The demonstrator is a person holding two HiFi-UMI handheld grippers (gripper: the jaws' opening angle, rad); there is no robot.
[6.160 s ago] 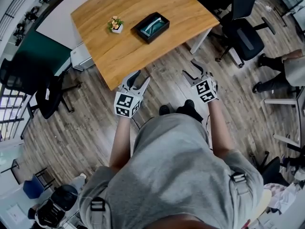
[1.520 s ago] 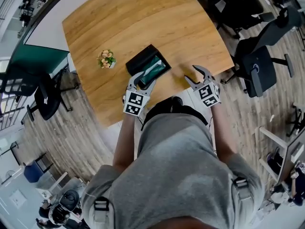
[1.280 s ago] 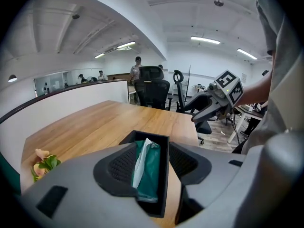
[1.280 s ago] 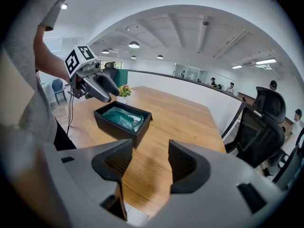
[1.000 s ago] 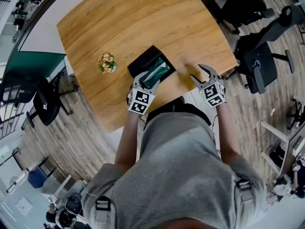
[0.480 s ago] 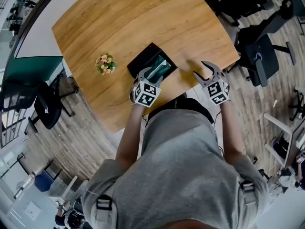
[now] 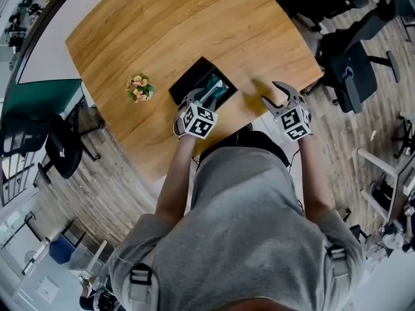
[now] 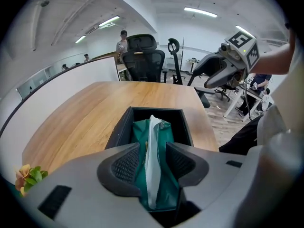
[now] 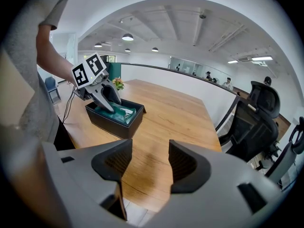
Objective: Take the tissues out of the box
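Note:
A black open box sits on the wooden table near its front edge. Inside lies a green tissue pack with a white tissue sticking up from its slot. My left gripper reaches down into the box; its jaws are closing with the white tissue between them, and a thin gap still shows on each side. From the right gripper view I see the left gripper dipping into the box. My right gripper hovers open over the table's front right part, with nothing between its jaws.
A small pot of flowers stands left of the box. Black office chairs stand on the floor to the right, and another chair waits at the far end of the table. The table's front edge runs just before the person's body.
The person has stepped up to the table. My left gripper has moved forward and down into the box, around the upright tissue. The right gripper has stayed beside it over the table.

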